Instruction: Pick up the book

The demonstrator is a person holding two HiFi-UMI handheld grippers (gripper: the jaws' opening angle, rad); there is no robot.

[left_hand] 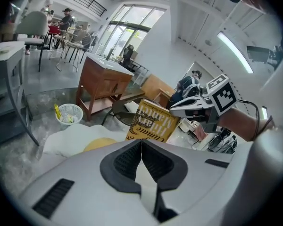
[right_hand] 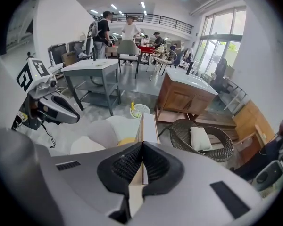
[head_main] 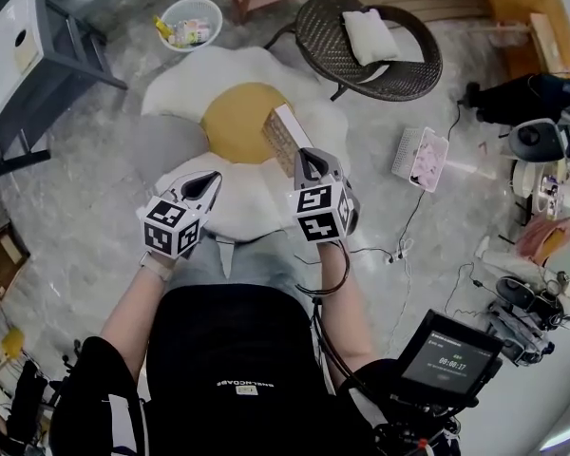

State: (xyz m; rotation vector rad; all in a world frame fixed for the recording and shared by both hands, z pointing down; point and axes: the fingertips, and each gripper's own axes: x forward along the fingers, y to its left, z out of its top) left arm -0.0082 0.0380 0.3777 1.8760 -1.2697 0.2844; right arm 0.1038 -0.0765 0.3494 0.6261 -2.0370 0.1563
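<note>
The book (head_main: 285, 134) has a yellow cover with dark lettering and hangs in the air above the rug, held by one edge. My right gripper (head_main: 306, 158) is shut on it. In the right gripper view the book (right_hand: 146, 126) runs edge-on away from the right gripper (right_hand: 142, 148), its pages pinched between the pads. The left gripper view shows the book's cover (left_hand: 151, 122) tilted, with the right gripper (left_hand: 175, 112) at its upper right corner. My left gripper (head_main: 214, 178) floats to the left of the book, shut with nothing in it; its own jaws (left_hand: 141, 143) meet in a line.
Below lies a white egg-shaped rug (head_main: 185, 88) with a yellow centre. Behind it stand a wicker chair (head_main: 413, 74) with a cushion, a white wastebasket (head_main: 190, 8), a grey table (head_main: 19, 41) and a wooden desk (right_hand: 184, 95). A white box (head_main: 420, 158) and cables lie on the right.
</note>
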